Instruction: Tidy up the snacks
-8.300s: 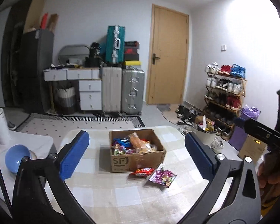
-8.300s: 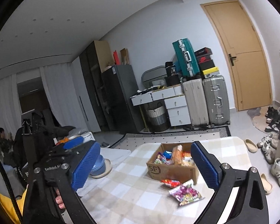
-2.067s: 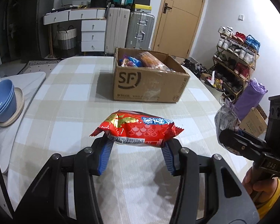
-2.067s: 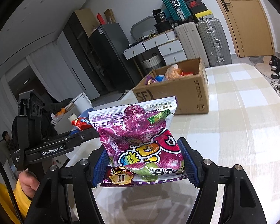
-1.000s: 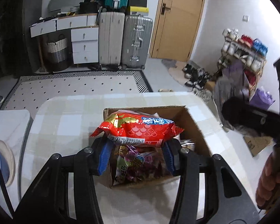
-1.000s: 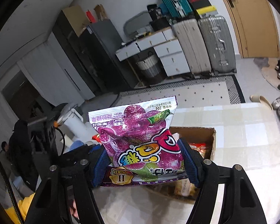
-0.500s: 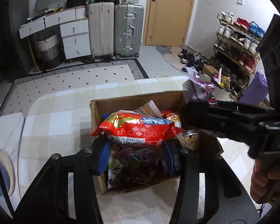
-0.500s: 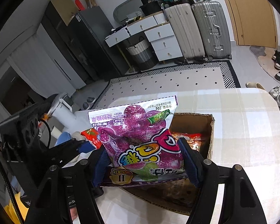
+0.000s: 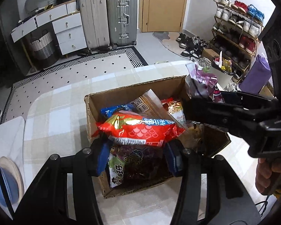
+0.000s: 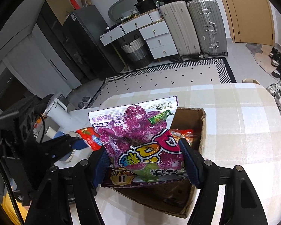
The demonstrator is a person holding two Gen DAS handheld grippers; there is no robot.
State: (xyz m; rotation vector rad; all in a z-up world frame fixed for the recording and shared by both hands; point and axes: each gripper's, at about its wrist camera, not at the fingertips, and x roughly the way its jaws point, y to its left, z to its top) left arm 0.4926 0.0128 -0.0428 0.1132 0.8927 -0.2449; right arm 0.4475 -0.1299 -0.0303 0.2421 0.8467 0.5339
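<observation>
- Snacks fill an open cardboard box [image 9: 133, 93] that stands on a counter [image 9: 52, 116] covered with a pale checked cloth.
- Left gripper [image 9: 138, 156] is clamped on a red snack bag [image 9: 140, 129], one blue pad pressed against each end of the bag's lower edge.
- That red snack bag lies flat and crosswise, held above the near half of the box, over a dark purple packet [image 9: 138, 163] resting inside.
- More packets lie in the box: a blue one [image 9: 112, 110], a clear-wrapped brown one [image 9: 149, 105] tilted up, and an orange-red one [image 9: 175, 106] at the far right corner.
- Right gripper [image 10: 146, 166] is closed around a purple grape candy bag [image 10: 140, 136], held upright by its lower sides.
- In the right wrist view this bag hangs over the near rim of the box [image 10: 200, 123] and hides most of the interior.
- In the left wrist view the same purple bag [image 9: 202, 86] sits over the box's far right corner, with the right gripper's black body crossing the right wall.
- White side surface [image 9: 7, 136] to the left carries a blue bowl [image 9: 1, 185] on a plate.
- Behind the counter are a patterned rug [image 9: 75, 71], two suitcases [image 9: 106, 20], white drawers [image 9: 65, 30] and a shoe rack [image 9: 236, 30].
</observation>
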